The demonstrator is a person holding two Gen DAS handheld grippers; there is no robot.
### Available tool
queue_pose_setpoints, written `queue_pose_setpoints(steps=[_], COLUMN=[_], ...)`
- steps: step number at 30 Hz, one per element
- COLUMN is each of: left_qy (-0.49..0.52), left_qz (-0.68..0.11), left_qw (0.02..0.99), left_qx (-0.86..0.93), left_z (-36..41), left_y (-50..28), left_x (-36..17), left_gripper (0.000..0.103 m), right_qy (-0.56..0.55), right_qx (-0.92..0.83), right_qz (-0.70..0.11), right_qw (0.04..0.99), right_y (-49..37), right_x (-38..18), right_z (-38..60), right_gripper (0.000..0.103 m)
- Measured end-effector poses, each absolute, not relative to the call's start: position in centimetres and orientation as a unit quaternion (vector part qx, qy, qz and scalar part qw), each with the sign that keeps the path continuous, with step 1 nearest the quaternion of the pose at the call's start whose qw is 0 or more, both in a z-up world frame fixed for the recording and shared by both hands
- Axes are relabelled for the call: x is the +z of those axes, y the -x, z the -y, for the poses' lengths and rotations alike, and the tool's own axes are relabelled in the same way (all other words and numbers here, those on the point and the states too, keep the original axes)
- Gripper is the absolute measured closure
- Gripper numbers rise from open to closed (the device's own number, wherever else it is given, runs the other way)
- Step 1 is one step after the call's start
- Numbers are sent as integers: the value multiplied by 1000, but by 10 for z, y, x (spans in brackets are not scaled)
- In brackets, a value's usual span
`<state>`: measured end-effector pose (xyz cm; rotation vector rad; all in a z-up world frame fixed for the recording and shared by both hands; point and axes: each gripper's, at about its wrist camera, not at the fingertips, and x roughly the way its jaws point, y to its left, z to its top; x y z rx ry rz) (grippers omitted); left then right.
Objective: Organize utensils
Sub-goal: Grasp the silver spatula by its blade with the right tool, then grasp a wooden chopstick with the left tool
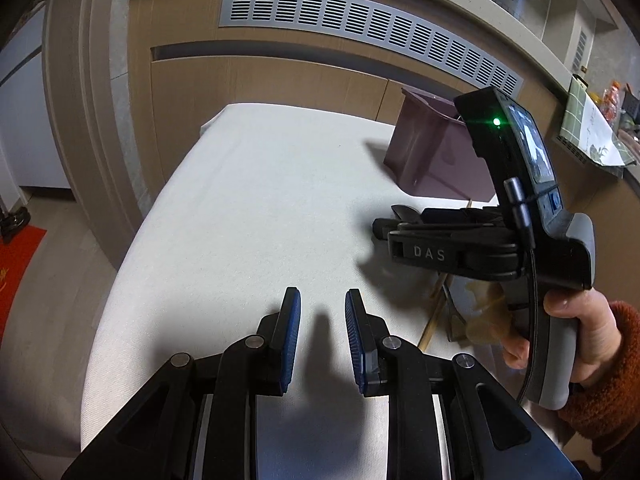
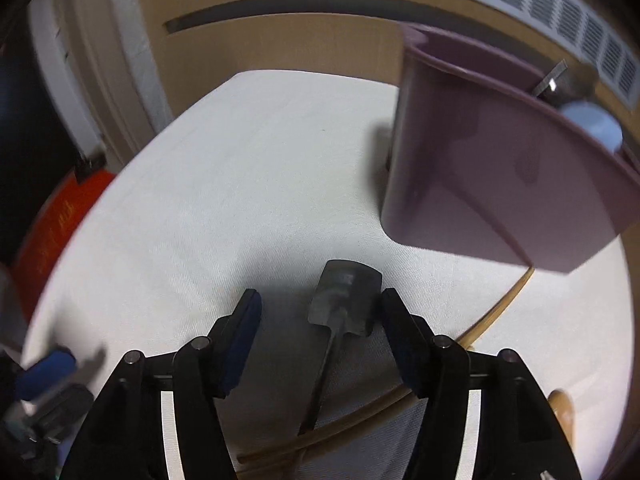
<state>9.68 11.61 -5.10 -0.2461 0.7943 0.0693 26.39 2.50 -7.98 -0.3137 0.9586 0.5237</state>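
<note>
Two wrist fisheyes, steeply down, close over white table (image 1: pixel 240 208); purple holder (image 2: pixel 500 168) shared

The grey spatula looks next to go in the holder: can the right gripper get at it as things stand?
Probably yes: the right gripper hangs open over the grey spatula, whose blade lies between the fingers with nothing over it.

White-clothed table (image 2: pixel 200 200), purple holder (image 2: pixel 480 184), grey spatula (image 2: pixel 344 296), chopsticks (image 2: pixel 492 316)

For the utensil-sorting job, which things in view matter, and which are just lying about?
Job:
- dark grey flat spatula
- pale wooden chopsticks
- purple plastic utensil holder, already holding utensils
- open right claw, over the spatula
- left claw, empty

Lying about:
- red floor mat
- grey wall vent
</note>
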Motion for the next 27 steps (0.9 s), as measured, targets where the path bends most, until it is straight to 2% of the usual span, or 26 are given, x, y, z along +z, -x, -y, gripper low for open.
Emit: queue_pose_setpoints(steps=[2, 3, 11, 19, 27], left_qy=[119, 119, 116, 123, 87], left_qz=[-386, -387, -400, -423, -430], left_qw=[914, 914, 909, 898, 891], left_qx=[34, 35, 25, -20, -115], left_z=[-116, -117, -111, -93, -54], left_y=[-97, -97, -102, -108, -120], left_x=[-51, -51, -54, -65, -66], left_gripper=[79, 79, 79, 79, 79], right_qy=[148, 144, 73, 3, 27], right_qx=[254, 268, 329, 282, 237], right_qz=[-444, -446, -407, -342, -371], right_qw=[846, 842, 849, 896, 897], right_y=[-261, -259, -240, -231, -217], right_x=[-77, -75, -36, 12, -8], right_z=[-16, -13, 36, 121, 185], right_gripper=[67, 74, 74, 74, 74])
